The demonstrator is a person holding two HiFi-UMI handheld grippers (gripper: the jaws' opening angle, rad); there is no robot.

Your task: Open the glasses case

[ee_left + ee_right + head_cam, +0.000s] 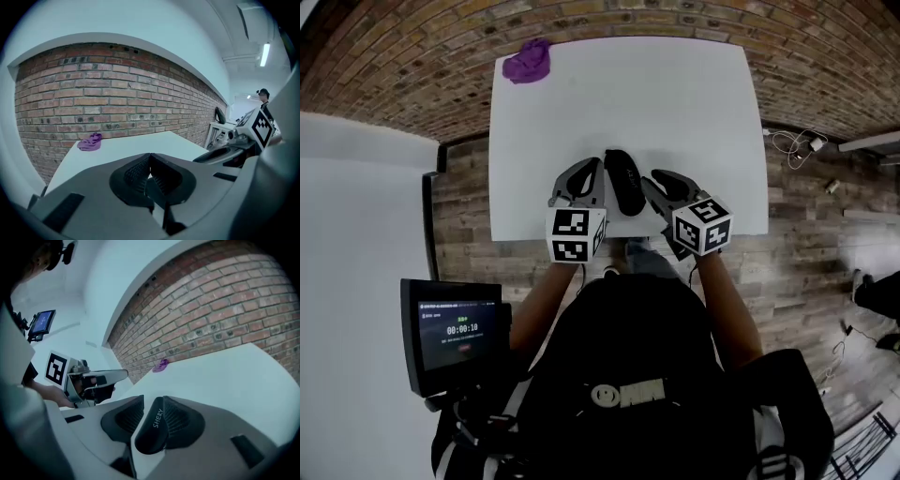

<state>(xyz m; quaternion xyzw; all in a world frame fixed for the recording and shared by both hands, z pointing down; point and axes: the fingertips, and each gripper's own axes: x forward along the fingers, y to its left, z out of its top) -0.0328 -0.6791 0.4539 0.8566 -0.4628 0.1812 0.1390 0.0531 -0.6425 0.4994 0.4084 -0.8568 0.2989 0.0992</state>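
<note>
A black glasses case lies on the white table, near its near edge and roughly midway along it, with its long side running from near to far. The two grippers flank it. The right gripper comes in from the near right. In the right gripper view its jaws stand partly apart with one rounded end of the case between them; that end carries the pale lettering "SHERY". The end lies close against the right-hand pad, and a narrow gap shows on the side of the left-hand pad, so the claw surrounds the end without clamping it. The left gripper sits just left of the case, pointing toward the far side of the table. In the left gripper view its jaws are pressed together and hold nothing. A crumpled purple cloth rests at the far left corner of the table, well apart from the case and both claws. Beyond the table stands a brick wall. A small monitor sits at the person's near left.
</note>
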